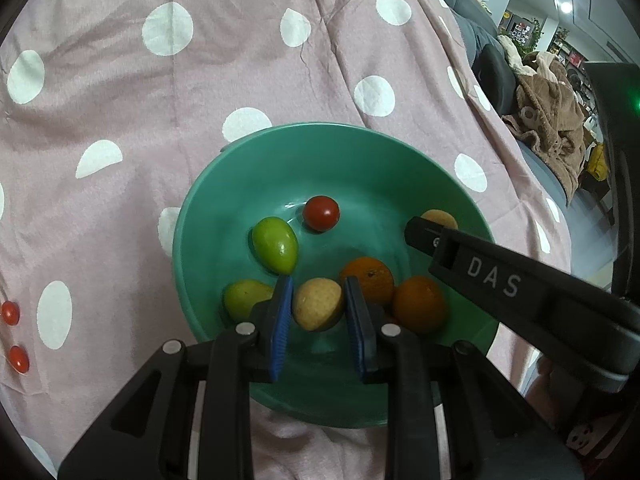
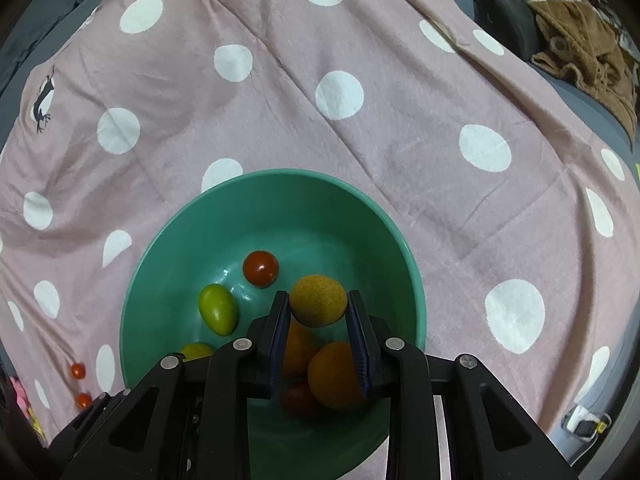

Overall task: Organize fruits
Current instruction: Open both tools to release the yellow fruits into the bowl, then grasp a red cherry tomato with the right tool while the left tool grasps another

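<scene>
A green bowl sits on a pink polka-dot cloth and holds a red cherry tomato, green fruits, oranges and pale yellow fruits. My left gripper is over the bowl, shut on a pale yellow fruit. My right gripper is shut on a yellow fruit above the bowl; its finger shows in the left wrist view. Two cherry tomatoes lie on the cloth at the left.
The cloth covers a sofa. A brown plush blanket and a dark cushion lie at the far right. A room with shelves shows beyond.
</scene>
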`<move>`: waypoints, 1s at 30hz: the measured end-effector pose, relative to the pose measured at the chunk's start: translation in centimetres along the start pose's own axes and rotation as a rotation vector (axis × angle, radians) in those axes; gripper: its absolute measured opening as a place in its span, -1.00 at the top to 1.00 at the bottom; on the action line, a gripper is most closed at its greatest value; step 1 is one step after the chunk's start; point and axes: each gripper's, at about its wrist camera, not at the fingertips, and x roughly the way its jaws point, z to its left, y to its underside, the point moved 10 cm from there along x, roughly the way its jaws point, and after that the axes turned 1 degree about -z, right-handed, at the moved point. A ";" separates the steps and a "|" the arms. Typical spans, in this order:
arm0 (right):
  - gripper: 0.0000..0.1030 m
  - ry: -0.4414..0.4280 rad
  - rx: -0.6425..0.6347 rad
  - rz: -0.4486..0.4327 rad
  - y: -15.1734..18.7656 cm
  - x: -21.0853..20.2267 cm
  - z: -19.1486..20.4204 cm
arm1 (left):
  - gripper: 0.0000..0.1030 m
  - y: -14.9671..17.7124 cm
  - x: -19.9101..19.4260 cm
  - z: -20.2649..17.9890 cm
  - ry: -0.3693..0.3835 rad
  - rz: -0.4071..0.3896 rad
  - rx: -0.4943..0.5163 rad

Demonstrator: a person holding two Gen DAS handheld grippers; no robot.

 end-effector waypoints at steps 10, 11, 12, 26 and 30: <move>0.42 -0.023 0.025 0.007 0.0 0.0 0.0 | 0.45 -0.1 0.0 -0.2 0.053 0.001 -0.034; 0.42 -0.027 0.027 0.005 -0.1 0.0 0.0 | 0.41 -0.2 -0.1 -0.2 0.066 0.001 -0.041; 0.42 -0.030 0.026 0.003 -0.1 -0.1 0.1 | 0.28 -0.3 -0.4 -0.3 0.084 -0.003 -0.052; 0.29 -0.170 -0.044 -0.083 -0.8 -3.0 4.7 | -0.03 0.2 -9.4 10.6 -0.103 -0.124 -0.168; 0.29 -0.167 -0.114 -0.095 -0.5 -3.2 7.1 | -0.03 2.2 -12.6 16.8 -0.198 -0.130 -0.238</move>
